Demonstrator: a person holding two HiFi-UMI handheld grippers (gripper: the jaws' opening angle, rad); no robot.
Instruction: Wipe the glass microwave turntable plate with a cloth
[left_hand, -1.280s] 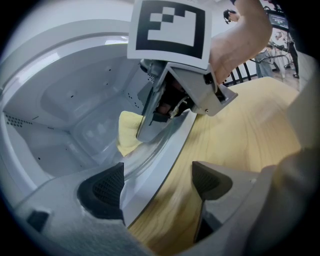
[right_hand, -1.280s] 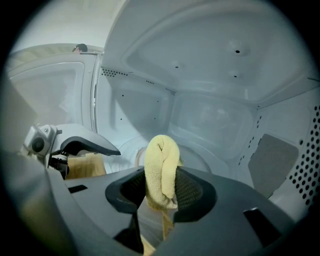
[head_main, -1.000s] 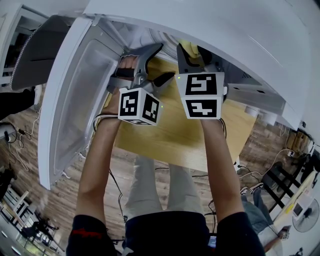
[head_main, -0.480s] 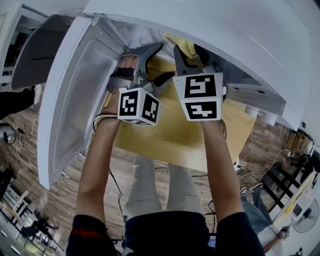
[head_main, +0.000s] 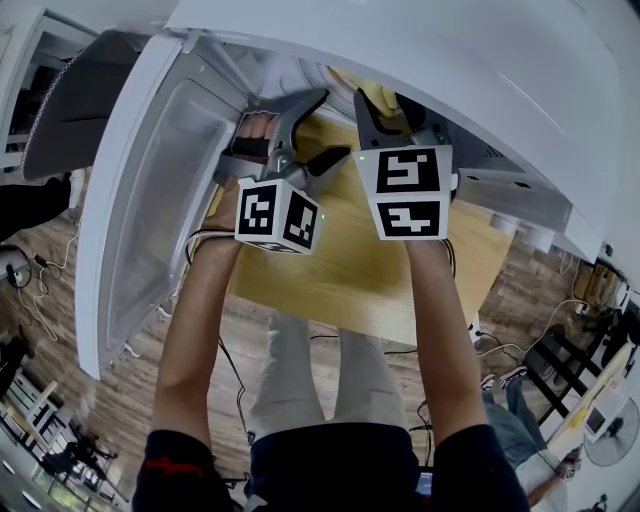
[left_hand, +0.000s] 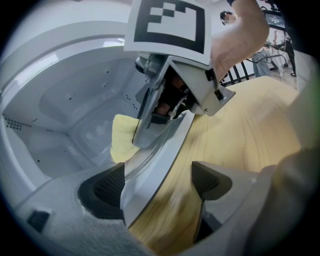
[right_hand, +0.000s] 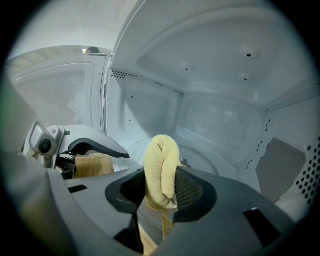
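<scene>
Reaches with both grippers into a white microwave (head_main: 400, 60) on a wooden table (head_main: 340, 280), door (head_main: 150, 210) swung wide to the left. Pinches a folded yellow cloth (right_hand: 161, 160) in the right gripper (right_hand: 160, 192), fingers closed tight on it, the roll of cloth standing up past the tips. Sets the left gripper (left_hand: 157, 187) astride the microwave's front sill, fingers wide apart and gripping nothing, one inside the cavity, the other over the table. Glass plate (right_hand: 217, 150) flat on the cavity floor, just behind the cloth in the right gripper view, round rim faint against the white walls. Cannot tell whether cloth touches glass.

Hidden from the head view under the overhanging microwave top: both sets of fingertips and the plate, with only a yellow scrap of cloth showing. Much of the left gripper view blocked by the right gripper's body, cloth peeking out beside its tip. Near part of the plate covered in the right gripper view by the cloth itself. Around: wood floor (head_main: 60, 330), a grey mesh chair (head_main: 70, 110) behind the door, a fan (head_main: 612, 440) at lower right.

Against half a second ago: right gripper and cloth shifted slightly rightward, back to about the spot of a second ago. Left gripper unmoved.
</scene>
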